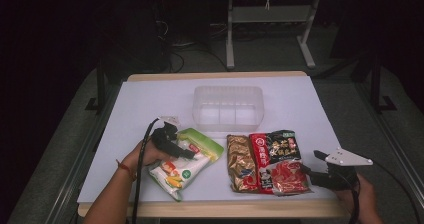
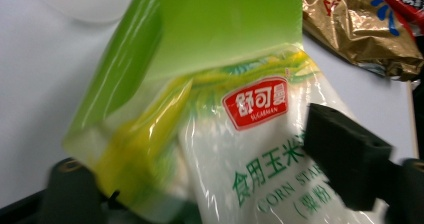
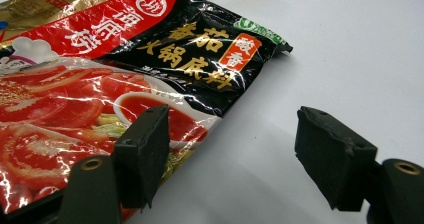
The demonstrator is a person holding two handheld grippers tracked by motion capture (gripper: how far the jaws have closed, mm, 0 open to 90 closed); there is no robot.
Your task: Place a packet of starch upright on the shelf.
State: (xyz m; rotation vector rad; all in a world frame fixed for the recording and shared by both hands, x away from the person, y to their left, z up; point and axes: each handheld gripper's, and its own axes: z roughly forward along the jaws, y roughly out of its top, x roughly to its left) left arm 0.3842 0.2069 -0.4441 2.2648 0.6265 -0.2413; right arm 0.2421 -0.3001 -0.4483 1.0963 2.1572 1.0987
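Clearly the left claw point(image 1: 192, 155) lies over the green-and-white plastic corn starch bag point(image 1: 186, 165), its jaws standing on either side of the bag's middle but not visibly pressing it yet. The bag's long axis runs diagonally, its green end pointing toward the clear plastic bin point(image 1: 228, 107) at the middle of the white surface point(image 1: 145, 104). Bare surface separates bag and bin. The right claw point(image 1: 306, 170) rests open at the corner of the red-and-black hotpot base packet point(image 1: 280, 156), beside a gold foil pouch point(image 1: 240, 162).
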